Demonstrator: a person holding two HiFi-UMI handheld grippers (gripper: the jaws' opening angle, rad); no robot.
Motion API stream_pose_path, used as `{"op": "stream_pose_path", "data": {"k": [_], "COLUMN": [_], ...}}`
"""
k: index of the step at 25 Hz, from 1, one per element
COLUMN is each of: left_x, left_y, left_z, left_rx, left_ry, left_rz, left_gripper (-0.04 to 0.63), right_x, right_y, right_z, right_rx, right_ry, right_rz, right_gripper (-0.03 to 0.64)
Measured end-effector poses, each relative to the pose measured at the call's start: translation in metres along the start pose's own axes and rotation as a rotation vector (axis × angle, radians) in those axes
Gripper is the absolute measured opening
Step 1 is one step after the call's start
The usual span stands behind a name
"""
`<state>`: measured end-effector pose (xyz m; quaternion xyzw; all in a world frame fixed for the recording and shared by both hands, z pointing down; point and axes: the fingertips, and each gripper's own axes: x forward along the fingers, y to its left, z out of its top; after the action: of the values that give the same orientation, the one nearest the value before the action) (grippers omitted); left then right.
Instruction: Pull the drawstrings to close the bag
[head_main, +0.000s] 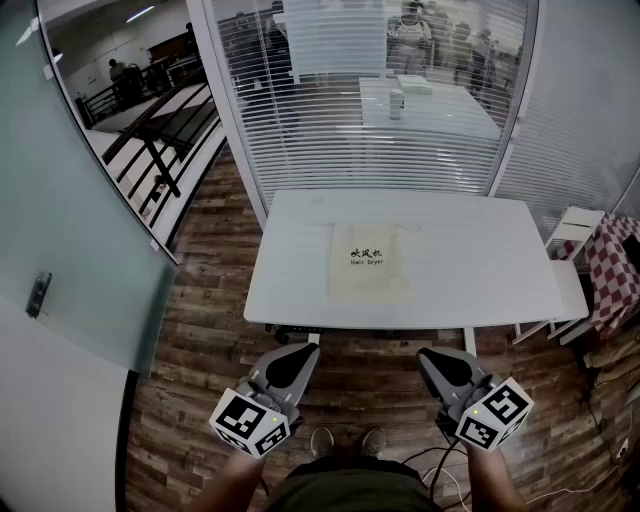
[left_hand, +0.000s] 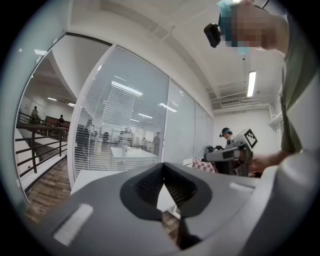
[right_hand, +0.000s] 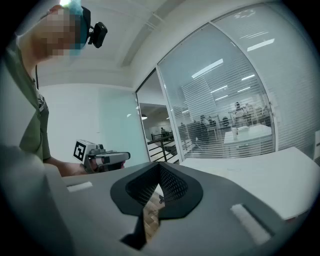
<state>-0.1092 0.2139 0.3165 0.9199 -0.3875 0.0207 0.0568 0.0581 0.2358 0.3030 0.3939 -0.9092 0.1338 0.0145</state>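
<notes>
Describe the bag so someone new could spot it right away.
Find the white table in front of the blinds. Flat near its middle lies the bag, a cream cloth rectangle. Black print at its centre sets it apart from the red-checked cloth beside the table.

The drawstrings of the bag (head_main: 369, 262) are too thin to trace in the head view. That view's right edge cuts off a red checkered cloth (head_main: 612, 268). People behind the slatted blinds (head_main: 350, 110) show only as dim shapes. In the left gripper view, the left gripper (left_hand: 163, 166) hides most of the surface (left_hand: 87, 177).
</notes>
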Motion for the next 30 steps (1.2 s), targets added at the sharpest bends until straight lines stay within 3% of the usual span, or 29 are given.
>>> {"op": "stream_pose_path", "data": {"k": [8, 30], "left_x": [0.005, 0.051], "left_y": [-0.002, -0.012], "left_z": [-0.007, -0.029], "left_rx": [-0.006, -0.029], "left_ry": [0.009, 0.041], "left_rz": [0.005, 0.062], "left_gripper": [0.006, 0.006], "right_x": [-0.001, -0.006], "right_y": [-0.003, -0.064], "right_z": [-0.004, -0.020], "right_rx": [0.003, 0.061], "right_ry": [0.006, 0.047], "right_rz": [0.010, 0.041], "right_gripper": [0.009, 0.009]}}
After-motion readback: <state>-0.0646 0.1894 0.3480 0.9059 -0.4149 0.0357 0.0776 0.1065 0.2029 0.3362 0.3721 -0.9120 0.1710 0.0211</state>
